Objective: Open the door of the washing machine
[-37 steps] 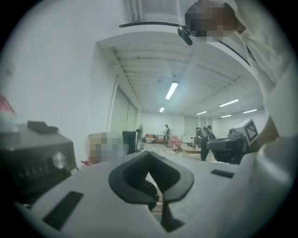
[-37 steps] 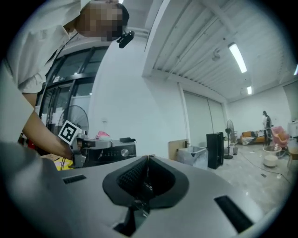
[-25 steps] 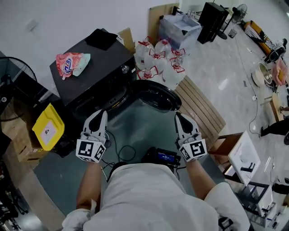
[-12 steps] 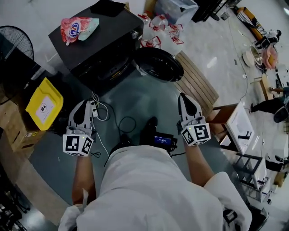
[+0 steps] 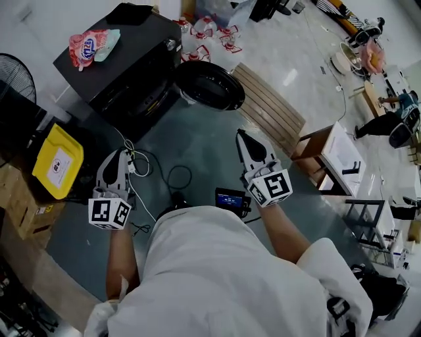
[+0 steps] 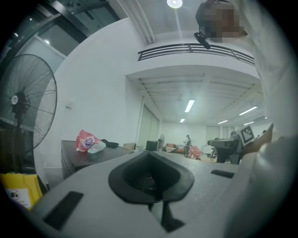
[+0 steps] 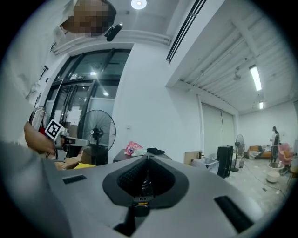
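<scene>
The black washing machine (image 5: 122, 62) stands at the upper left of the head view. Its round door (image 5: 209, 85) hangs swung out to the right. A pink detergent bag (image 5: 89, 46) and a black cloth (image 5: 131, 13) lie on its top. My left gripper (image 5: 120, 156) is shut and empty, low over the floor, well short of the machine's front. My right gripper (image 5: 242, 135) is also shut and empty, a little below the door and apart from it. From the left gripper view the left gripper (image 6: 151, 158) points level past the machine's top (image 6: 86, 158).
A yellow container (image 5: 58, 161) and a standing fan (image 5: 13, 76) are left of the machine. Water bottles (image 5: 204, 33) stand behind the door, and a slatted wooden bench (image 5: 270, 112) is to its right. Cables (image 5: 174, 178) lie on the floor between the grippers. Distant people stand at the far right.
Both grippers have drawn back from the machine towards the person; the left one also went leftwards. The door hangs swung out throughout. Both stayed shut.
</scene>
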`<state>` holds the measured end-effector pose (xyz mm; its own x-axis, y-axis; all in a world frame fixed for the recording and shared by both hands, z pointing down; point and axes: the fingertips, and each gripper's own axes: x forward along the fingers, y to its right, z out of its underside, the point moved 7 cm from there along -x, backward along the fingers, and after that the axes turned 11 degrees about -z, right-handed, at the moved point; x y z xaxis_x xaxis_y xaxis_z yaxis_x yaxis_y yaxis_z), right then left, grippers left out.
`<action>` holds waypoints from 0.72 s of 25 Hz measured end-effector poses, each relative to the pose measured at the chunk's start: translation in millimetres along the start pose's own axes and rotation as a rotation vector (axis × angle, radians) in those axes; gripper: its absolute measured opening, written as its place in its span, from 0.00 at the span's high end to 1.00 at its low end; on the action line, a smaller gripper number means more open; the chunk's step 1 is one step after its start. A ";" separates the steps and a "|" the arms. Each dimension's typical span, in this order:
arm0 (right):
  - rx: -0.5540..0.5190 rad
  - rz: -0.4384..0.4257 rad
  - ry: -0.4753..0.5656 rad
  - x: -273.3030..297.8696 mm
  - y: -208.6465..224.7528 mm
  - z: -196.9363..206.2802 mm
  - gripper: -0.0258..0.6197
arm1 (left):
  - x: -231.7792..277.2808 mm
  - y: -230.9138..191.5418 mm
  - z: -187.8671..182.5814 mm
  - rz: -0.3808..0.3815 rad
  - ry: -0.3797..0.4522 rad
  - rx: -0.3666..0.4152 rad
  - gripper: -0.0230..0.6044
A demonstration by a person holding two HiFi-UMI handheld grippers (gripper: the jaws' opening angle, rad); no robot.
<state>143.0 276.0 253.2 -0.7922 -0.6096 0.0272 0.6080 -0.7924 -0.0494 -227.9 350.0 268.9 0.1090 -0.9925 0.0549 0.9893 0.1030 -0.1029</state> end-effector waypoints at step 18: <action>0.071 -0.022 0.064 -149.6 -41.6 41.8 0.91 | -106.1 136.8 19.9 0.000 -0.081 0.102 0.95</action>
<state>238.5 399.2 292.8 -0.8059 -0.5909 -0.0369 0.5905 -0.8067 0.0214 -102.2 470.6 268.8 0.1124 -0.9844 0.1354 0.9936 0.1132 -0.0014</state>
